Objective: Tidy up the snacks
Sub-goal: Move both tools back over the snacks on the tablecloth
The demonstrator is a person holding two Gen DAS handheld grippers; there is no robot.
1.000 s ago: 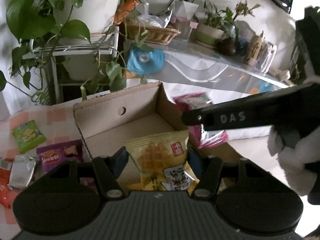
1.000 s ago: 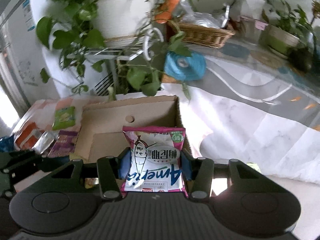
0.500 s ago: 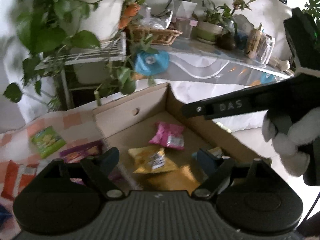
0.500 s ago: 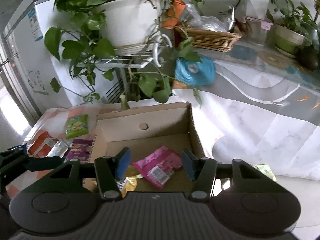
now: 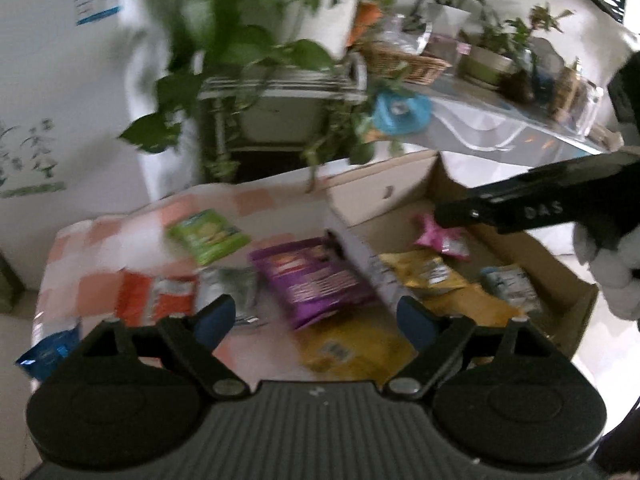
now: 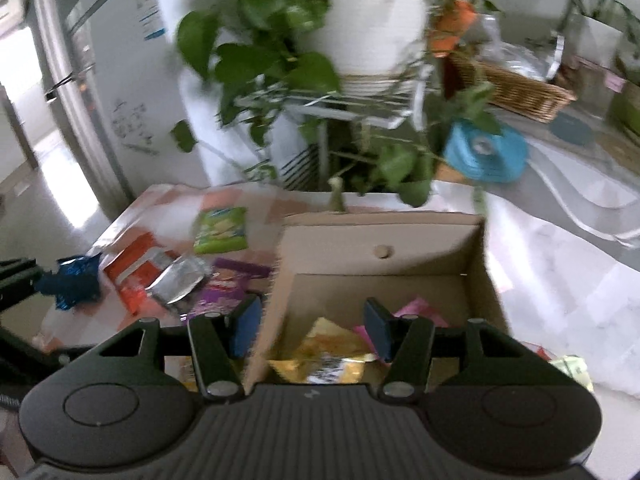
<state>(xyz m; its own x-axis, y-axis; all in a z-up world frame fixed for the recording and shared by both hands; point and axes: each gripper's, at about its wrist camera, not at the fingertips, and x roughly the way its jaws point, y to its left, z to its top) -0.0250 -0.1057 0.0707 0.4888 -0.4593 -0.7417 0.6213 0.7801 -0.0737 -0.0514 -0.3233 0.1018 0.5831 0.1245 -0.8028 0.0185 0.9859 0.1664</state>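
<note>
A cardboard box stands on a checked cloth and holds a pink packet, yellow packets and a pale blue one. Left of the box lie a purple packet, a green packet, a silver one, orange ones and a blue one. My left gripper is open and empty above the purple packet. My right gripper is open and empty, astride the box's left wall.
A potted plant on a white rack hangs over the far side of the box. A glass table with a wicker basket and pots stands at the right. The right gripper's arm crosses over the box.
Both grippers opened and dropped their packets, yellow and pink, into the box. Both then swung left; the left one now looks at the loose packets on the cloth.
</note>
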